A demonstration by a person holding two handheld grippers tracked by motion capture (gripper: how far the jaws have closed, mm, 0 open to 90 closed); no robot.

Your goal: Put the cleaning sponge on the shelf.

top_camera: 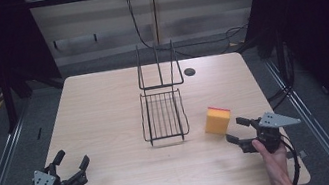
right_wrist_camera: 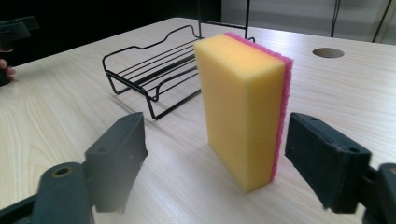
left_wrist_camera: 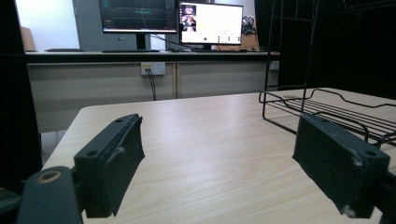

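Observation:
A yellow sponge (top_camera: 217, 120) with a pink scouring face stands on its edge on the wooden table, right of a black wire rack (top_camera: 164, 115). My right gripper (top_camera: 235, 129) sits just right of the sponge, pointing at it. In the right gripper view the sponge (right_wrist_camera: 243, 107) stands upright just ahead of the gap of the right gripper (right_wrist_camera: 219, 140), whose pads are wide apart and clear of it. My left gripper (top_camera: 72, 157) rests near the front left corner, open with nothing between its fingers. In the left gripper view the left gripper (left_wrist_camera: 219, 154) faces bare tabletop, with the rack (left_wrist_camera: 327, 112) ahead on the right.
The rack has a flat tray and a tall upright frame (top_camera: 158, 68) at its far end. A round cable hole (top_camera: 190, 71) lies in the table behind the sponge. Bare tabletop (top_camera: 100, 113) spreads left of the rack. Monitors (left_wrist_camera: 210, 23) stand on a desk beyond the table.

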